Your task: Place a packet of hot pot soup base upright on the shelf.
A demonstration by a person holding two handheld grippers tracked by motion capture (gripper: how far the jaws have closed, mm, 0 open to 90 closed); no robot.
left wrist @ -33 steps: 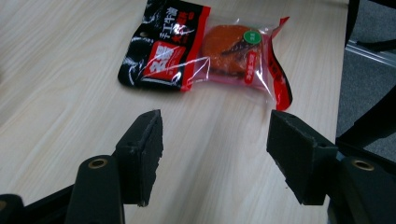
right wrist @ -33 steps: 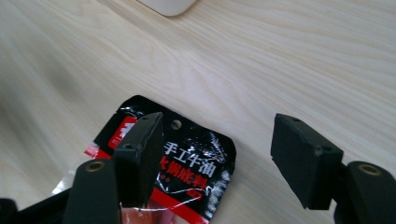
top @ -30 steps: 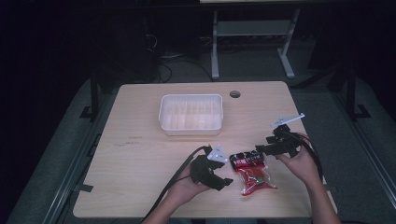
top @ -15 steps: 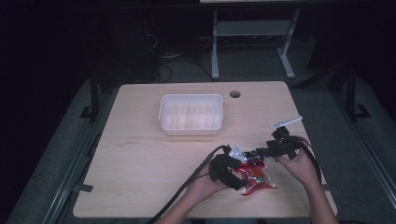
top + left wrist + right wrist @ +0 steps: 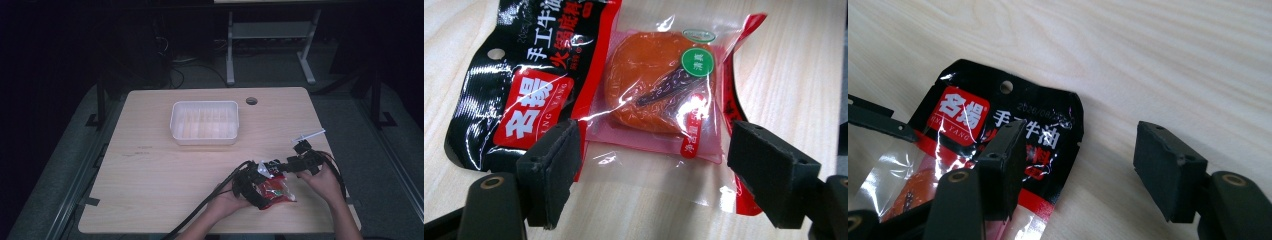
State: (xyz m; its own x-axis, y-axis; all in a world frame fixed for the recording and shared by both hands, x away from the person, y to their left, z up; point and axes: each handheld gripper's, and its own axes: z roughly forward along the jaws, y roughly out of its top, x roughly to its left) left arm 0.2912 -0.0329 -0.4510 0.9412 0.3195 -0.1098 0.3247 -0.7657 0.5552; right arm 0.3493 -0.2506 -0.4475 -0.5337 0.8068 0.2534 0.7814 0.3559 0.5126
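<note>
Your left tongs stand apart over the sauce packet, which lies flat near the bench's near right edge. Your right tongs are apart too, straddling its black top corner. Farther off sits a white tray.

A white plastic tray sits on the wooden table, near its far edge.

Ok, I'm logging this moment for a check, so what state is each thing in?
Sauce packet: sealed, lying flat on the table.
Left gripper: open, jaws either side of the packet's clear end.
Right gripper: open, over the packet's black top corner.
White tray: upright, empty.
</note>
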